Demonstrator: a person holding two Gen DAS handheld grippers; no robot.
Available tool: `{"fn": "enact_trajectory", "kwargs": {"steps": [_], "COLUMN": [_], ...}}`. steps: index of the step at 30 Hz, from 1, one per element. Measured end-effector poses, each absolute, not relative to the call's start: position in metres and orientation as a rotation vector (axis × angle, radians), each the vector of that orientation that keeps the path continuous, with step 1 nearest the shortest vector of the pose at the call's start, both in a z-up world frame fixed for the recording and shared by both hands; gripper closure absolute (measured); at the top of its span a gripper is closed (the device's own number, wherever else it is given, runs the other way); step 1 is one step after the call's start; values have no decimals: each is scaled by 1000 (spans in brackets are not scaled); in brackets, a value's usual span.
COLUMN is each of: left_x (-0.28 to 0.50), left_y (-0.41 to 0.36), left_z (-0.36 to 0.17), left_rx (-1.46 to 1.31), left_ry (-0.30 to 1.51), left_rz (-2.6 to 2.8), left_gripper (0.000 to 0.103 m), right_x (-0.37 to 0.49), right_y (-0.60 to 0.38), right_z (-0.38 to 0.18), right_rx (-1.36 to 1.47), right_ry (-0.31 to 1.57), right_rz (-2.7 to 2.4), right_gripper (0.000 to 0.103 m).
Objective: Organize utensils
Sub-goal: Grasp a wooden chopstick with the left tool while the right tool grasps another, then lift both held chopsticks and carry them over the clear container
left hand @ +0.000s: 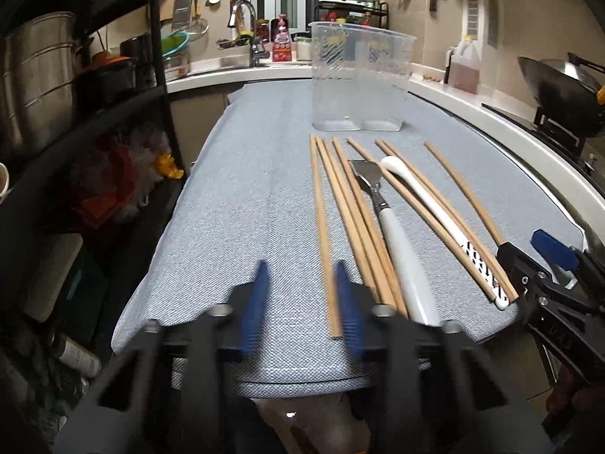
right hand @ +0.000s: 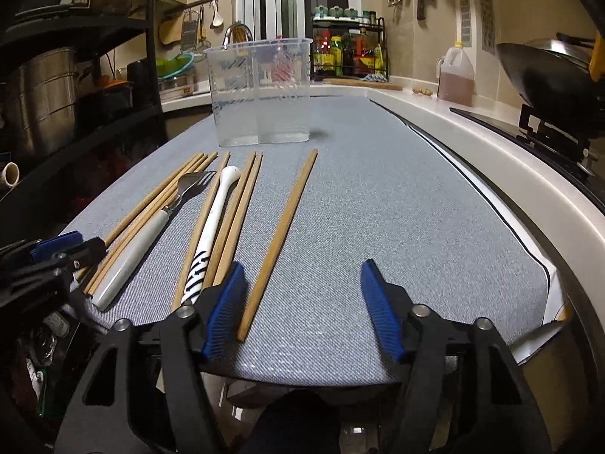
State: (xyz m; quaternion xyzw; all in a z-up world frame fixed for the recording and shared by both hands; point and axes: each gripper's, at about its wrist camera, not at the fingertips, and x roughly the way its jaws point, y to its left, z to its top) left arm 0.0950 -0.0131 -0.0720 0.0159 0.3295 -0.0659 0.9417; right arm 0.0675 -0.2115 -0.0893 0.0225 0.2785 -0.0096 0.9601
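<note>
Wooden chopsticks lie in a row on the grey cloth [right hand: 378,196], their long axes running from 6 toward 12 o'clock, toward the clear container [right hand: 261,90] at the far end. In the right wrist view the rightmost chopstick [right hand: 281,242] lies alone, its near end between the fingers of the right gripper [right hand: 298,306], close to the left pad; the jaws stand apart and no pad presses on it. In the left wrist view the left gripper [left hand: 302,302] has narrowed jaws, and the leftmost chopstick [left hand: 323,234] passes between the pads, near the right one. I cannot tell if they clamp it.
</note>
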Motion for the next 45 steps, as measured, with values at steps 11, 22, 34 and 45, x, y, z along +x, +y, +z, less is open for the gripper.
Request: {"fn": "enact_trajectory", "kwargs": {"steps": [11,22,34,45], "left_x": [93,66,57,94], "left_y": [-5,7,7,-2], "left_z": [-66,-14,37,86], "left_rx": [2,6,20,49], "left_ry": [679,550,441,395], "left_rz": [-166,-190,-218,-262], "left_gripper": [98,98,98,98], "right_x": [60,33,27,72], "right_y": [-207,-213,-222,-225], "right_z": [-83,-36,7,62], "right_rx": [10,6,46,62], "right_ry": [548,444,359,280], "right_rz": [51,65,71,90], "right_gripper": [98,98,98,98]}}
